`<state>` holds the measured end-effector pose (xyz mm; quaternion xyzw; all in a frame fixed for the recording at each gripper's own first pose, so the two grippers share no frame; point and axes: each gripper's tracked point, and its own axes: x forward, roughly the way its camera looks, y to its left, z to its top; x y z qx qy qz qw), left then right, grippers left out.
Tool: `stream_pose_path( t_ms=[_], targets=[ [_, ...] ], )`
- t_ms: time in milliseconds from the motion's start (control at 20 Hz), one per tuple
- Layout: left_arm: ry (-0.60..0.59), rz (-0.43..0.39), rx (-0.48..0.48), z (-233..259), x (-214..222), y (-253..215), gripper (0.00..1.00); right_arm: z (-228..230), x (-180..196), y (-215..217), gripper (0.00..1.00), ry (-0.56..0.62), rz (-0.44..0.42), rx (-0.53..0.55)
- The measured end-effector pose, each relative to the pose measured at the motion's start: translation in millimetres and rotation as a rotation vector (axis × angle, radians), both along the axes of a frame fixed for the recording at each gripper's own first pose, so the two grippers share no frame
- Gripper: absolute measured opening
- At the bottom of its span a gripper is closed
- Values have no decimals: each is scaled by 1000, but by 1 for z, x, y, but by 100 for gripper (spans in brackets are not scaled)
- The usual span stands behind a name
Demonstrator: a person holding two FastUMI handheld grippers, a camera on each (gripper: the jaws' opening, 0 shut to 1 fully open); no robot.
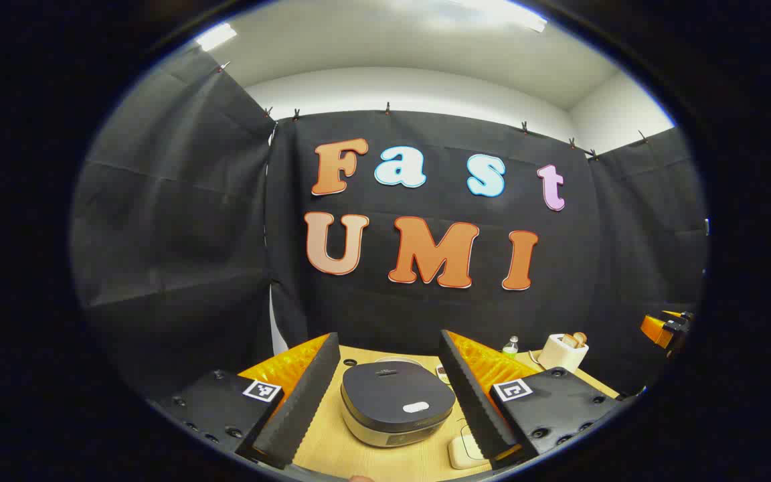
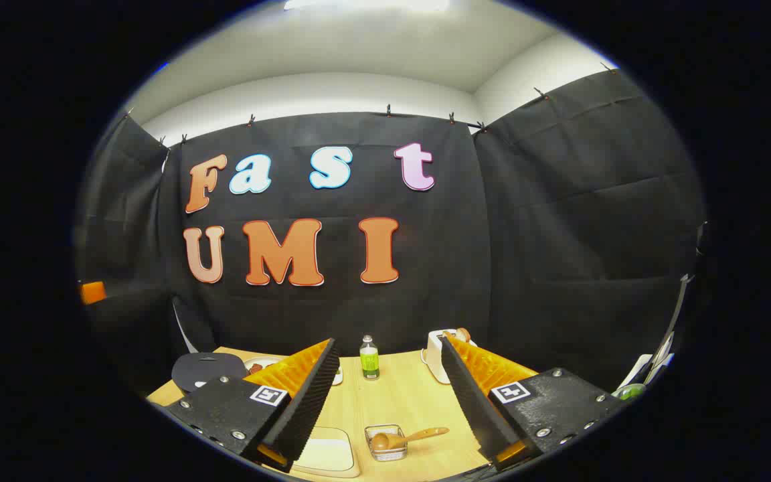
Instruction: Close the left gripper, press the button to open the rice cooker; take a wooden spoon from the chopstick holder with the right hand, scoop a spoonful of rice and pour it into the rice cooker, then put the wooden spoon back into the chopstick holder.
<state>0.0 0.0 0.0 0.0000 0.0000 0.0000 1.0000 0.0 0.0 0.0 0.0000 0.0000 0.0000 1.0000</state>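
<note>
The rice cooker (image 1: pixel 395 402) stands with its dark lid down and a white button (image 1: pixel 416 406) at the lid's front. It lies between the wide-apart fingers of my left gripper (image 1: pixel 389 336), which is open and a little above and short of it. My right gripper (image 2: pixel 389 340) is open too, with nothing in it. Below it a wooden spoon (image 2: pixel 409 438) rests with its bowl in a small clear container (image 2: pixel 386 443) on the table. A white holder (image 2: pixel 436 353) with a wooden piece sticking out stands at the back. The cooker's lid (image 2: pixel 208 368) also appears at the left in the right gripper view.
A green bottle (image 2: pixel 369 358) stands at the back of the wooden table (image 2: pixel 412 402). A cream tray (image 2: pixel 326 452) lies near the front edge and a white plate (image 2: pixel 260 363) sits beside the cooker. The right gripper (image 1: pixel 666 329) hangs far right in the left gripper view.
</note>
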Motion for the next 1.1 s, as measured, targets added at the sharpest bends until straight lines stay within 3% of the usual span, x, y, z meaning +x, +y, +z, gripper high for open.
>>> stream_pose_path(
  t_ms=[50,100,150,200,450,700,750,950,1100],
  targets=[
    [9,-16,-1,-3,-1,-3,98,-2,-3,0,99,8,-6,5],
    [18,-28,5,-7,-2,-8,98,-4,-6,1,91,15,-10,6],
    [18,-32,15,-7,-3,-7,98,-5,-9,1,99,20,-15,3],
    [13,-31,28,-6,-4,-8,99,-4,-10,0,95,20,-18,-3],
    [40,-47,7,-10,-1,-17,98,2,-11,-2,95,18,-25,0],
    [27,-14,26,-5,1,-14,99,-2,-8,-8,95,27,-22,-36],
    [28,-14,23,-5,2,-16,99,-2,-7,-8,91,32,-19,-34],
    [20,0,27,-1,4,-15,99,-1,0,-5,99,31,2,-22],
    [14,18,29,4,4,-11,100,-1,7,-3,95,32,12,-31]
  ],
)
